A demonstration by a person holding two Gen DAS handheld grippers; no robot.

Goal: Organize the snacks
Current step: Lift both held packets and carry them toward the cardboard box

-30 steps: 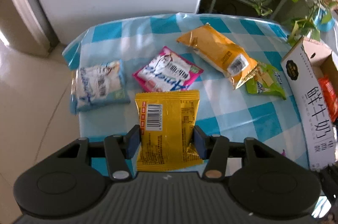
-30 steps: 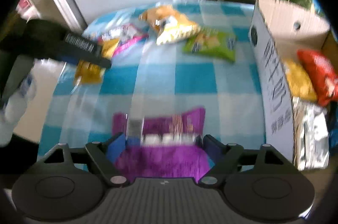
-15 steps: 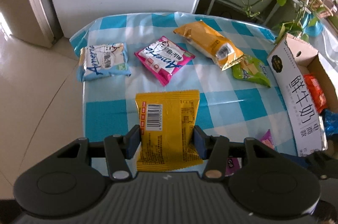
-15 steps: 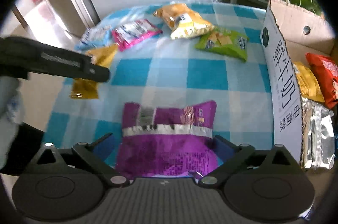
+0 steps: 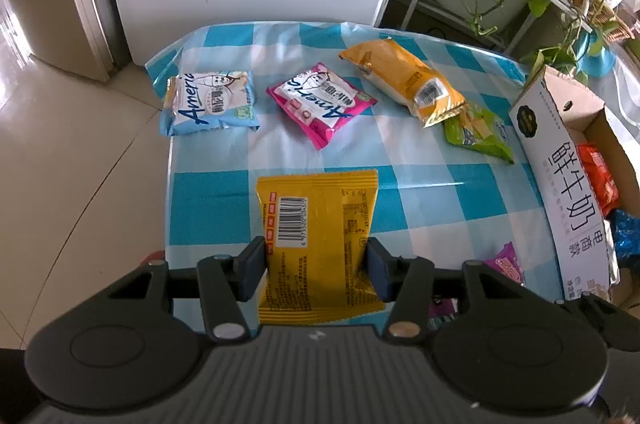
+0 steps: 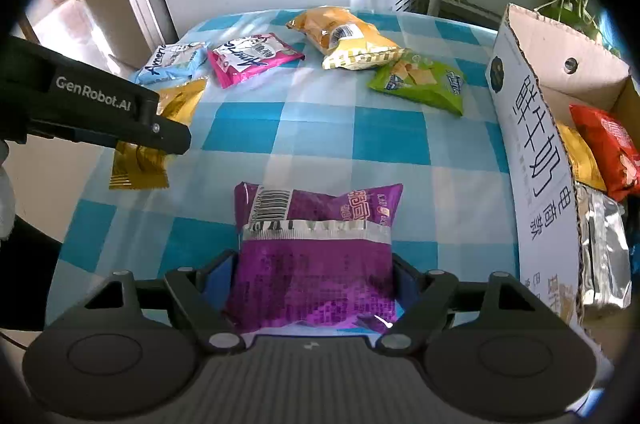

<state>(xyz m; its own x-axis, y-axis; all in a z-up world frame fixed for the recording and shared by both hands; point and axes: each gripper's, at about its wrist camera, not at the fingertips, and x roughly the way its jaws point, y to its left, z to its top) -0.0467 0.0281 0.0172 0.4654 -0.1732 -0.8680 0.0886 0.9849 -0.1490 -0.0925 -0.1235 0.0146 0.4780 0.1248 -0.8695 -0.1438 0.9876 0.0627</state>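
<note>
Carrying two packets at once — transport step, judging by both being lifted off the checked tablecloth [image 5: 420, 184] w/ the cardboard box [image 6: 532, 128] already part filled. Left gripper [image 5: 316, 262] pinching yellow snack packet [image 5: 318, 224] across its width, pads on both side edges; packet sticks out fwd from the jaws, long axis along the fingers, barcode face up, far seam pointing toward the pink packet [image 5: 322, 104]. Right gripper [image 6: 314, 278] clamped on purple snack packet [image 6: 316, 252] the same way — long axis fwd, barcode end away from the camera, silver seam running crosswise. From right wrist view, yellow packet [image 6: 148, 144] hangs tilted under the left gripper [image 6: 160, 134], above the table's left edge.

Next move prob calls for swinging both toward the box at right, clearing its tall printed wall, then spreading jaws over a free spot beside the red bag [image 6: 604, 148] and silver bag [image 6: 604, 248]. Still on the cloth: light blue packet [image 5: 210, 102], pink packet, orange bag [image 5: 404, 80], green packet [image 5: 478, 134].
</note>
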